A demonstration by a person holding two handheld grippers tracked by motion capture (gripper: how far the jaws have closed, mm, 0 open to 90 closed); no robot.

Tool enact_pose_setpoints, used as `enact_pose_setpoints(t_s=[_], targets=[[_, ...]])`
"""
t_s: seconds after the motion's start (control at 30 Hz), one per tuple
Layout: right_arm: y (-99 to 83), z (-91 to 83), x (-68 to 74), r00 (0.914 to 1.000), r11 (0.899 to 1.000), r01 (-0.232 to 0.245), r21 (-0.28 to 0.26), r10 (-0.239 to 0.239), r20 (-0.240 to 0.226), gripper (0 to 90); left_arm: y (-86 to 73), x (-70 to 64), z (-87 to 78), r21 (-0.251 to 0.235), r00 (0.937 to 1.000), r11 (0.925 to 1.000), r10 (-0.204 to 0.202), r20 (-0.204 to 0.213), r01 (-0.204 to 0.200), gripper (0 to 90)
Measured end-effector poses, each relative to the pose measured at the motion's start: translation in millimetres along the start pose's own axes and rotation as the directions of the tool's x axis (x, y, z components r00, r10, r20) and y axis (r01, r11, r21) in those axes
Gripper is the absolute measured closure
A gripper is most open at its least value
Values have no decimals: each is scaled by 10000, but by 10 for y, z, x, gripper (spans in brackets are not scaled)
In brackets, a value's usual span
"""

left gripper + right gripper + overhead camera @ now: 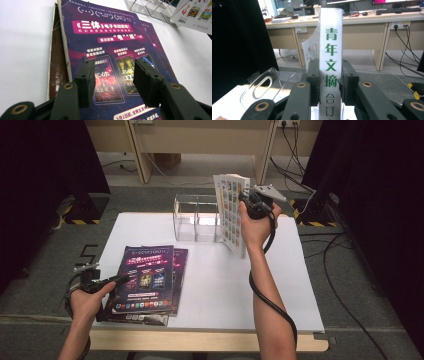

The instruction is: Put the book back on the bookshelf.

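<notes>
Nearest the high camera are two forearms, one hand on each gripper. At the left, the left gripper (pixel 116 281) lies low at the near-left part of the white table (pixel 215 285), its tips over the left edge of a stack of purple magazines (pixel 147 277). Its own view shows the two jaws standing apart, nothing between them, hovering above the top purple cover (pixel 110 45). Two purple covers can be counted in that stack — the upper one shifted a little left of the lower — and a brown edge of something flatter shows beneath them at the left.

Further right, at the back of the table, stands one clear acrylic rack (pixel 196 220) with two compartments visible.

Just right of the rack, the right gripper (pixel 248 200) holds one thick white book (pixel 232 212) upright above the table, its lower corner close to the surface. From the right gripper view the jaws are clamped on either side of the book's spine (pixel 331 50), which bears green characters.
</notes>
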State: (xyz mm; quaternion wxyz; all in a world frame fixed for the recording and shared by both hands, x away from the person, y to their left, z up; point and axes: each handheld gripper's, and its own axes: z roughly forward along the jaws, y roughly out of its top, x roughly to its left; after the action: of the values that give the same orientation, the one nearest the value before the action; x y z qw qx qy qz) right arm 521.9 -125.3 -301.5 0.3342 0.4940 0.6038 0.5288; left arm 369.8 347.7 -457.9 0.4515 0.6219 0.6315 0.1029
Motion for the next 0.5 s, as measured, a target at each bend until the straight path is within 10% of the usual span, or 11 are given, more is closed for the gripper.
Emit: enact_pose_setpoints(t_s=[0.5], targets=[[-176, -373, -13, 9999, 9989, 108, 452, -108, -13, 734, 10, -17, -25, -84, 10000, 10000, 29, 20, -29, 514]])
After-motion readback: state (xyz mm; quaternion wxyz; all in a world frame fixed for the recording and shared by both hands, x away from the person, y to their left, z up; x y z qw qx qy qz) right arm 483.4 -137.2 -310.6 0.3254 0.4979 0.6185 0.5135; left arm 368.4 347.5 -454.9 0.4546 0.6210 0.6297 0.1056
